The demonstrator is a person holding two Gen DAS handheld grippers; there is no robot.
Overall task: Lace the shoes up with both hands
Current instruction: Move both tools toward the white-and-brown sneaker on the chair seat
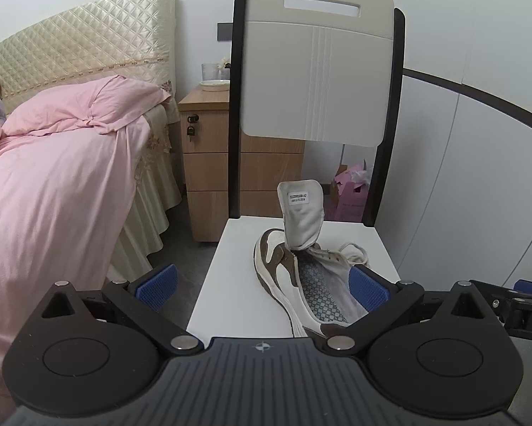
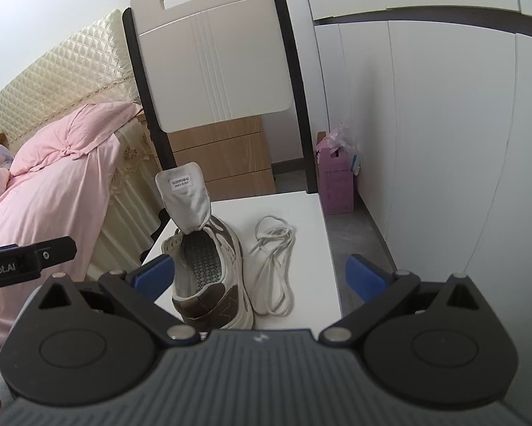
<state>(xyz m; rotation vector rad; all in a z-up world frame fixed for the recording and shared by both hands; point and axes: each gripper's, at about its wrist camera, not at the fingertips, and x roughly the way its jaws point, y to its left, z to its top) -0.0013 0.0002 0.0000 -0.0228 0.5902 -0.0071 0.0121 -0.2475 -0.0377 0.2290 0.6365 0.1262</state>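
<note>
Bedroom chair seat (image 2: pixel 312 209), unlaced shoe (image 2: pixel 209 269) beside loose lace (image 2: pixel 273 266), bed (image 1: pixel 53 195) left

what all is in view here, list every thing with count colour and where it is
shoe: 1, white and brown, on the chair seat, tongue pulled upright
shoelace: 1, white, loose in a heap on the seat right of the shoe
chair: 1, white seat and back, black frame, in front of both tools
bed: 1, pink cover, cream quilted headboard, left of the chair
pillow: 1, pink, at the head of the bed
nightstand: 1, light wood, behind the chair
pink bag: 1, on the floor by the white wall panels
left tool: 1, black, blue pads, open
right tool: 1, black, blue pads, open
</note>
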